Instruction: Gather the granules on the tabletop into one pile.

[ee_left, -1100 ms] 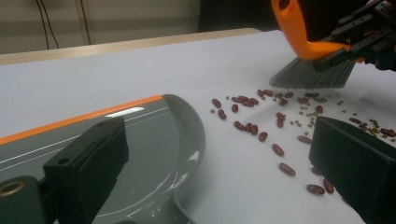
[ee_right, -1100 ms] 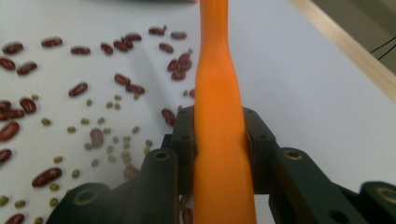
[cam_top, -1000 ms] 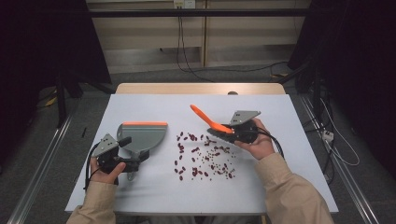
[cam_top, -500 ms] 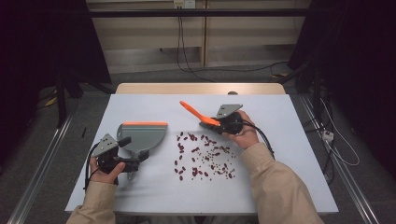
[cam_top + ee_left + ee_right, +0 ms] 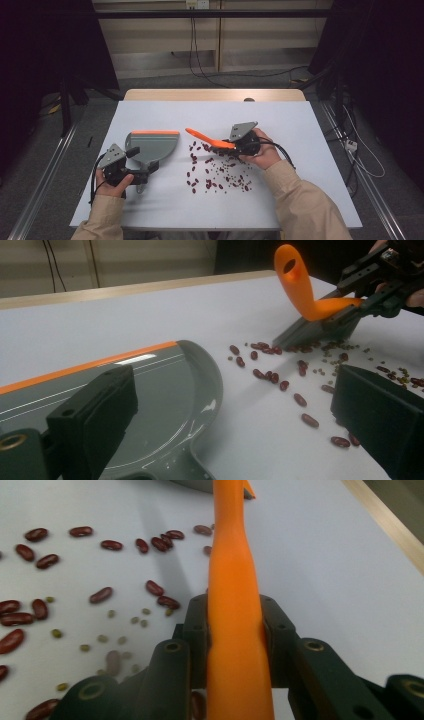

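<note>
Sweep step, in progress by my read. Your right claw [image 5: 231,145] is clamped on the orange plastic handle of a small brush [image 5: 206,138]; the right gripper view shows the handle [image 5: 235,630] pinched tight between both jaws. In the left gripper view the brush's grey bristle edge [image 5: 315,329] sits down on the white counter [image 5: 300,130] at the far side of the spill, handle tipped up and toward the pan.

Your left claw [image 5: 142,170] is at the handle end of the grey plastic dustpan with the orange lip [image 5: 152,145]. From above it looks closed on the handle, but in the left gripper view the jaws stand wide with the pan [image 5: 165,405] between them, so I can't tell if it's really gripping.

The scattered dark red kidney beans [image 5: 215,172], mixed with small green beans [image 5: 102,638], lie loose on the counter between brush and pan, spread from just right of the pan to your right wrist. None are in the pan yet.

Next move, as I judge it:
- Keep the bristles flat on the counter and drag toward the pan; beans roll, so go slow.
- The orange lip faces away from you, not toward the beans, so turn the pan so it meets them.
- Press the pan edge down so beans don't slip under.
- Beans near your right wrist will need a second pass.
</note>
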The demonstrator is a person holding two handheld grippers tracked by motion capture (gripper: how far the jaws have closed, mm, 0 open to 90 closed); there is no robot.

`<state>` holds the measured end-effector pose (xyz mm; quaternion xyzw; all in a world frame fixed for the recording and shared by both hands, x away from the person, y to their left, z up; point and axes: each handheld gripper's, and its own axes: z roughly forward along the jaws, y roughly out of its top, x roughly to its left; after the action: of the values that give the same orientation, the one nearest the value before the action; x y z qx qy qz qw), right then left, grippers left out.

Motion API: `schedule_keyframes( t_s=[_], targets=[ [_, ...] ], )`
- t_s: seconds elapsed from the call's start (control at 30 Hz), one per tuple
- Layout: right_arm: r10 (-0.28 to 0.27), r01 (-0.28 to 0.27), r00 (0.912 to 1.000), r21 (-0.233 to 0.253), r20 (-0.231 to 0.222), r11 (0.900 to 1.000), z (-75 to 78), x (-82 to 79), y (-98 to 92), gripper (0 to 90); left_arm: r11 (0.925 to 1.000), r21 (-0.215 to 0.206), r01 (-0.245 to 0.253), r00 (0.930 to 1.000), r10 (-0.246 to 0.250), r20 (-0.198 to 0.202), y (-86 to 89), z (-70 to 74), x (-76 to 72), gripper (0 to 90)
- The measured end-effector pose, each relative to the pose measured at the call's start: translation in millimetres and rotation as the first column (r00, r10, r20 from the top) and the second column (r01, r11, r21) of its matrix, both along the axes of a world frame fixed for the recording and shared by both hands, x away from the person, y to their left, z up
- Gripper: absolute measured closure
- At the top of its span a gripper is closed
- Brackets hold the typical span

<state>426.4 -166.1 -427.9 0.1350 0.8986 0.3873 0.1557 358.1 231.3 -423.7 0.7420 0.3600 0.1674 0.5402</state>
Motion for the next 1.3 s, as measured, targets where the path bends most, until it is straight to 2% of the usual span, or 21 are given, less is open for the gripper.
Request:
schedule_keyframes(
  t_s=[0.2, 0.3, 0.43, 0.6, 0.87, 1.0, 1.07, 1.13, 1.17, 1.23, 1.3],
  targets=[
    [0.026, -0.026, 0.9997, 0.022, -0.002, 0.999, 2.6, -8.9, -2.8, 71.4, 1.0, -0.002, -0.002, 1.0, 0.002, 0.002, -0.3, 0.4, -0.3, 4.6],
    [0.015, -0.016, 0.9996, 0.052, 0.022, 0.999, 9.5, -7.4, -4.2, 71.4, 1.0, -0.004, -0.003, 1.0, 0.003, 0.002, -0.7, 0.6, -0.5, 4.6],
    [-0.016, 0.013, 0.9989, 0.086, 0.044, 0.996, 17.0, 7.6, -4.4, 71.4, 1.0, -0.005, -0.006, 1.0, 0.006, 0.001, 0.1, 0.4, 0.2, 4.6],
    [-0.053, 0.048, 0.9971, 0.098, 0.053, 0.994, 12.6, 28.6, 7.2, 71.4, 0.9999, -0.006, -0.01, 1.0, 0.01, 0.0, 1.4, 0.5, 0.4, 4.6],
    [-0.05, 0.044, 0.9953, 0.082, 0.082, 0.996, 7.0, 52.9, 41.7, 71.4, 0.9999, -0.003, -0.011, 0.9999, 0.011, -0.003, 1.6, -0.3, 1.2, 4.6],
    [-0.03, 0.027, 0.994, 0.029, 0.105, 0.999, 3.9, 59.6, 59.7, 71.4, 0.9999, -0.002, -0.015, 0.9999, 0.015, -0.007, 2.4, -1.0, 1.8, 4.6],
    [-0.012, 0.01, 0.9946, 0.018, 0.103, 1.0, -0.1, 60.4, 67.2, 71.4, 0.9999, -0.004, -0.016, 0.9999, 0.016, -0.006, 2.8, -0.5, 1.3, 4.6],
    [0.015, -0.016, 0.9966, 0.011, 0.082, 1.0, -5.9, 58.8, 72.8, 71.4, 0.9999, -0.006, -0.016, 0.9999, 0.016, -0.005, 3.0, -0.4, 0.8, 4.6],
    [0.031, -0.033, 0.9969, 0.022, 0.073, 0.999, -7.4, 57.1, 74.5, 71.4, 0.9998, -0.007, -0.017, 0.9998, 0.017, -0.006, 3.2, -0.4, 0.6, 4.6],
    [0.05, -0.05, 0.9956, -0.009, 0.079, 0.999, -6.3, 53.6, 76.2, 71.3, 0.9999, -0.004, -0.017, 0.9998, 0.017, -0.006, 3.7, -0.7, 0.7, 4.6],
    [0.074, -0.074, 0.9948, -0.014, 0.069, 0.997, -5.3, 51.1, 74.8, 71.3, 0.9998, -0.001, -0.017, 0.9998, 0.017, -0.006, 3.8, -0.8, 0.8, 4.6]
  ],
)
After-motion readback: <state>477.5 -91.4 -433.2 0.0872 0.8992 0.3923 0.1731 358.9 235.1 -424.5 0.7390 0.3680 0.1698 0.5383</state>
